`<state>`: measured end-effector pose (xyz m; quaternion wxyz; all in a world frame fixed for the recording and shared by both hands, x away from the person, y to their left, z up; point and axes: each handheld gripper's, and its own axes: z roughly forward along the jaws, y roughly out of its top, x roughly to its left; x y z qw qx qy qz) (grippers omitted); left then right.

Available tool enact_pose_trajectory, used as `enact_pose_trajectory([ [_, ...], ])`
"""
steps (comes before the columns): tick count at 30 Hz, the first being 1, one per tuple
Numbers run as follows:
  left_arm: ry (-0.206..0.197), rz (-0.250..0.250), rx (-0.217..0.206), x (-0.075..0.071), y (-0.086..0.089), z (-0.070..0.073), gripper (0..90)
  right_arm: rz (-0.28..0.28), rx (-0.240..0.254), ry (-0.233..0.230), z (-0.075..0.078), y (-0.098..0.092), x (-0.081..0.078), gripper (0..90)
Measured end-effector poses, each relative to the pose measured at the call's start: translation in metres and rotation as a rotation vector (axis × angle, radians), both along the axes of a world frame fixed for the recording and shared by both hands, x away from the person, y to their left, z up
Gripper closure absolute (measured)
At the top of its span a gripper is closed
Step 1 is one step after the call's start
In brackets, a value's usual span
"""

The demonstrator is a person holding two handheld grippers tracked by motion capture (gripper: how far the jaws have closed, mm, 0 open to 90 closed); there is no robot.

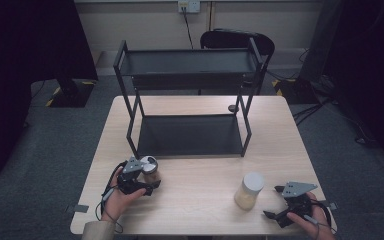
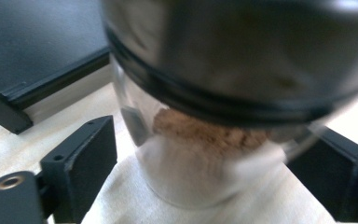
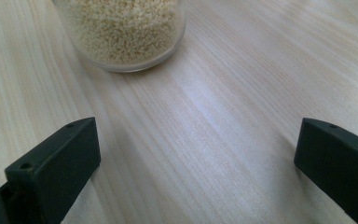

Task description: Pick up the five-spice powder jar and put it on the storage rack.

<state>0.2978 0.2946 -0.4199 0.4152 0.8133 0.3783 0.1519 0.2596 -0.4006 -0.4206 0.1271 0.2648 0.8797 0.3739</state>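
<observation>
Glass jar with a dark lid and brown powder [image 2: 205, 140] stands near the table's [image 1: 200, 210] front left, before the black metal shelf rack [image 1: 187, 100], between the left gripper's [image 1: 147, 186] jaws, whose contact is unclear. Grip should seat squarely below the lid before lifting. Right gripper [image 1: 275, 202] rests spread wide, empty, beside the white-lidded glass jar of pale grains [image 1: 249, 190].

- High view: fixed above the near edge of the desk [image 1: 200, 200], facing forward and down; takes in the whole desk and shelf rack [image 1: 190, 100].
- Left gripper view: very close on the brown-powder jar [image 2: 214, 154]; that jar [image 1: 150, 167] also appears from above.
- Right gripper view: low over the desk, near the grain jar [image 3: 121, 32], shared likewise [image 1: 249, 191].
</observation>
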Motion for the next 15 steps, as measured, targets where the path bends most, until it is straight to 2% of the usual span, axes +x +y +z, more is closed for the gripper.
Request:
enact_pose_trajectory([
  [3,-0.016,-0.006,-0.012,0.0019,-0.0001,-0.0012,15.6,0.0,0.0,0.0,0.0,0.0,0.0,0.0],
  [6,-0.018,-0.017,-0.009,0.0037,-0.0023,-0.0007,19.4,0.0,0.0,0.0,0.0,0.0,0.0,0.0],
  [8,-0.013,-0.019,-0.023,0.0053,-0.0018,-0.0013,21.7,0.0,0.0,0.0,0.0,0.0,0.0,0.0],
  [12,-0.019,-0.014,-0.012,0.0056,-0.0032,-0.0004,27.7,-0.001,0.0,0.0,0.0,0.0001,0.0,0.0],
  [15,-0.019,-0.02,-0.005,0.0066,-0.0036,0.0008,28.4,-0.002,0.0,0.0,0.0,0.0001,0.0,0.0],
])
